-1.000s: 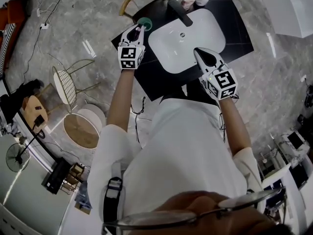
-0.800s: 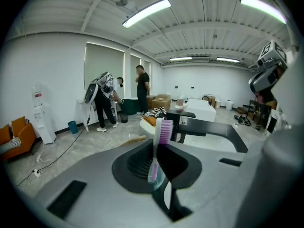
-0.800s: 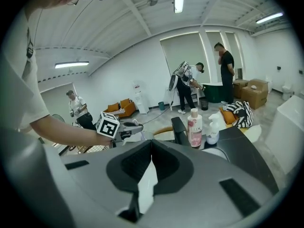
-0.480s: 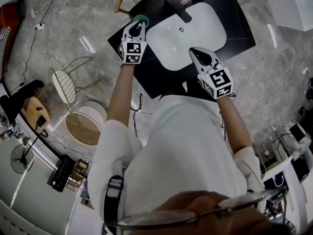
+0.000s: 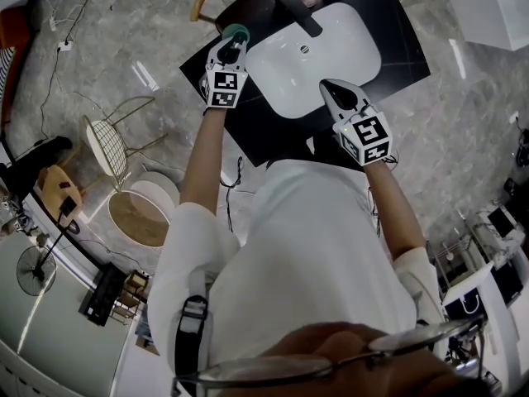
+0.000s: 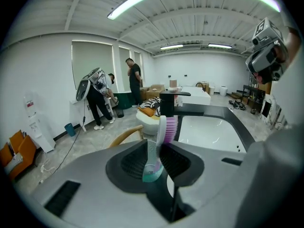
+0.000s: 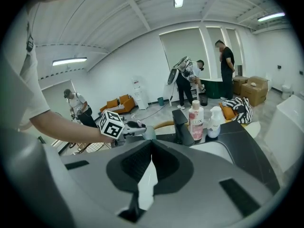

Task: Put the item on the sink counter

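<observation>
Over the last second the left gripper (image 5: 232,50) slid forward along the left side of the white oval sink basin (image 5: 331,64). It now hangs over the far-left corner of the black sink tabletop (image 5: 273,139), and in the last half second it has hardly stirred. Its jaws are clamped on a toothbrush with pink bristles and a clear, teal-ended handle (image 6: 166,127). The brush stands nearly upright between them, bristle head up, so it is still in the air and not yet on the tabletop.

A teal round shape shows just past the jaw tips in the head view (whether a cup or the brush's own end, I cannot tell).

The right gripper (image 5: 335,89) has kept its place over the near rim of the basin, jaws together with nothing between them.

The carry looks about finished. What remains, I judge, is lowering the brush onto bare tabletop clear of the black faucet (image 5: 297,15) and letting go.
</observation>
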`<move>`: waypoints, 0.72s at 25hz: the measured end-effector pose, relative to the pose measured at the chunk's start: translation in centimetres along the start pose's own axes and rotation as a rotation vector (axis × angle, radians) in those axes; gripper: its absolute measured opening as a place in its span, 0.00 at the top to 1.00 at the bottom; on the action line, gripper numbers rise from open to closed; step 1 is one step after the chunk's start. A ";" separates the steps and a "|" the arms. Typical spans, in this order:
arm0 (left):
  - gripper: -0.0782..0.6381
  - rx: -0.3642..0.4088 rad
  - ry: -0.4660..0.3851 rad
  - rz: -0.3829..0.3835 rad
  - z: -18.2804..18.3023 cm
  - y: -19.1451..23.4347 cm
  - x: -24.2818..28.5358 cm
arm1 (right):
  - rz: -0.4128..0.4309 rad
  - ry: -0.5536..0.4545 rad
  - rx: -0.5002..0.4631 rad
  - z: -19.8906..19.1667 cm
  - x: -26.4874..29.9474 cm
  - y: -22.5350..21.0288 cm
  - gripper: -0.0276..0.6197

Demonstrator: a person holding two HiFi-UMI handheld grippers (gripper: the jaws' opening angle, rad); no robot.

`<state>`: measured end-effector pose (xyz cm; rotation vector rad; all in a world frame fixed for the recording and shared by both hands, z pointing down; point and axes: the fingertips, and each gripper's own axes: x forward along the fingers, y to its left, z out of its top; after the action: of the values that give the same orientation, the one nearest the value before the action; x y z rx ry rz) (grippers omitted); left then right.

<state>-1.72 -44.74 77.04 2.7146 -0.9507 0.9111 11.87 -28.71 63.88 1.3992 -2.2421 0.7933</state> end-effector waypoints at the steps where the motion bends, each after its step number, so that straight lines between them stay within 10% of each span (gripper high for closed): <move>1: 0.79 -0.003 0.004 -0.002 -0.1 0.0 -0.1 | -0.001 0.001 0.000 0.0 0.0 0.1 0.95; 18: 0.74 0.000 -0.001 0.025 -0.4 -0.3 -2.0 | 0.002 -0.007 -0.026 0.0 -0.4 1.4 0.95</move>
<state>-2.95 -43.32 76.23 2.7092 -0.9870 0.9145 10.81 -27.96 63.28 1.3908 -2.2513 0.7578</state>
